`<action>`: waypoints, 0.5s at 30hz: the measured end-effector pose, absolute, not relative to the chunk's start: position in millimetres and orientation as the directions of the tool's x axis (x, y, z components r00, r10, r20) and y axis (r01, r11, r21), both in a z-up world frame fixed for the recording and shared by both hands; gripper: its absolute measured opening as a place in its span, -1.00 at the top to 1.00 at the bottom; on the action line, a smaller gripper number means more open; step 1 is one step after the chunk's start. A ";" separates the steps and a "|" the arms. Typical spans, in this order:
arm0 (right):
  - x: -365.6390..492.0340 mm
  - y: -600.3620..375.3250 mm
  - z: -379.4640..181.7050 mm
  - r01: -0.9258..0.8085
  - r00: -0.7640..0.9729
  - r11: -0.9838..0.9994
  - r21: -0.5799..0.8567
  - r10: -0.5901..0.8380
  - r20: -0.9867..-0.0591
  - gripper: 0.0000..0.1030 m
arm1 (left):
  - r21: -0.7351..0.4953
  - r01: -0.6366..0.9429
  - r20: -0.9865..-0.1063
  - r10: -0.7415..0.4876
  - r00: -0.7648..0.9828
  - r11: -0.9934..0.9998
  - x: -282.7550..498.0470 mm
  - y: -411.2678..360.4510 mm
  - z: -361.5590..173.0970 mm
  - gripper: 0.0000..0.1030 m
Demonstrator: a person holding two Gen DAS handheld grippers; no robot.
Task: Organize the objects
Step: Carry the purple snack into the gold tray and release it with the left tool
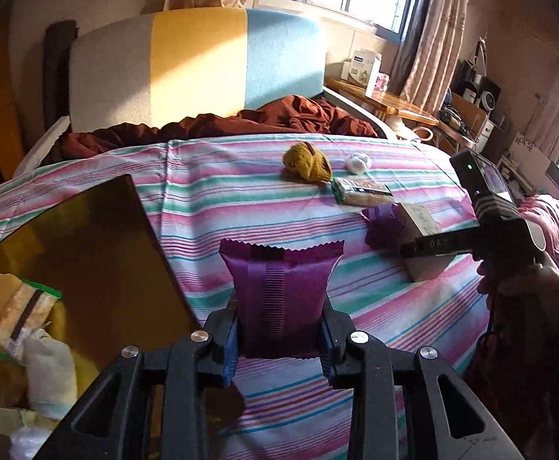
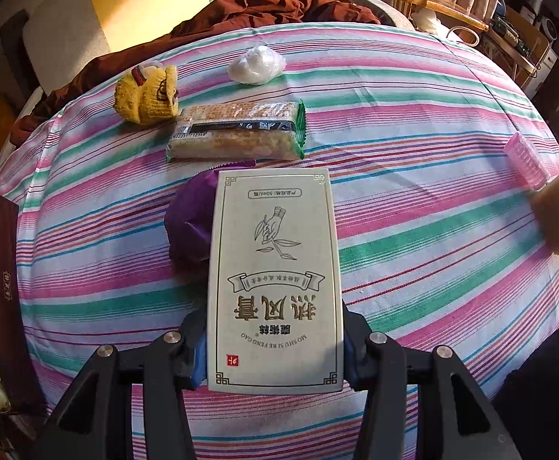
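My left gripper [image 1: 279, 333] is shut on a purple snack packet [image 1: 281, 295] and holds it above the striped bed sheet [image 1: 210, 207], just right of an open brown box [image 1: 68, 253]. My right gripper [image 2: 275, 352] is shut on a pale green carton [image 2: 275, 280] with gold Chinese print; the carton also shows in the left wrist view [image 1: 421, 226]. Beyond the carton lie a second purple packet [image 2: 189, 230], a cracker packet [image 2: 237, 130], a yellow knitted sock [image 2: 147, 96] and a white wad [image 2: 256, 63].
The brown box holds a cracker packet [image 1: 18, 318] and a white cloth [image 1: 51, 375]. A pink hair roller [image 2: 524, 163] and a tan wedge [image 2: 557, 218] lie at the sheet's right edge. A brown blanket [image 1: 218, 122], a headboard and a cluttered desk [image 1: 394, 103] are beyond.
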State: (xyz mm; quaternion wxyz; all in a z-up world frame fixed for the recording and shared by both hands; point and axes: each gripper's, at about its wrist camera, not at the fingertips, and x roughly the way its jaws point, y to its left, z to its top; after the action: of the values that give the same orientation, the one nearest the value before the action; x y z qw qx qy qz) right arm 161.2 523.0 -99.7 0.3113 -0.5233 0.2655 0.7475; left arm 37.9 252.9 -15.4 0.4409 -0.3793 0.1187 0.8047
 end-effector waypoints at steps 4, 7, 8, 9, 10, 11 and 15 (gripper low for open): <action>160.6 524.6 -99.3 -0.740 -0.257 -0.669 0.068 0.189 -0.948 0.00 | -0.139 -0.749 -0.702 0.598 -0.387 -0.648 11.5 230.0 -2.0 0.34; 160.0 526.0 -99.0 -0.737 -0.259 -0.673 0.068 0.188 -0.948 0.00 | -0.115 -0.704 -0.701 0.560 -0.442 -0.700 -8.7 212.1 1.0 0.34; 159.7 526.5 -98.9 -0.735 -0.258 -0.674 0.067 0.188 -0.948 0.00 | -0.106 -0.687 -0.701 0.544 -0.462 -0.719 -16.4 205.4 1.4 0.34; 159.4 526.9 -98.8 -0.734 -0.258 -0.676 0.066 0.188 -0.948 0.00 | -0.097 -0.670 -0.703 0.527 -0.477 -0.736 -24.0 199.5 1.3 0.34; 159.1 527.5 -98.7 -0.733 -0.258 -0.677 0.065 0.188 -0.948 0.00 | -0.083 -0.651 -0.708 0.505 -0.494 -0.754 -31.8 193.9 1.0 0.34; 158.8 528.0 -98.6 -0.732 -0.257 -0.678 0.063 0.189 -0.948 0.00 | -0.066 -0.634 -0.712 0.482 -0.511 -0.770 -38.6 188.9 0.2 0.34; 157.5 530.8 -98.3 -0.728 -0.256 -0.683 0.060 0.189 -0.948 0.00 | -0.012 -0.571 -0.732 0.396 -0.554 -0.821 -65.6 170.7 -4.4 0.34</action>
State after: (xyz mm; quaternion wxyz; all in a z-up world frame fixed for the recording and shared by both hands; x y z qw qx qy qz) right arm 157.5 530.8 -98.3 0.3057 -0.5277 0.2551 0.7504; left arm -65.6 170.7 -4.4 0.2767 -0.3825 0.1142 0.8741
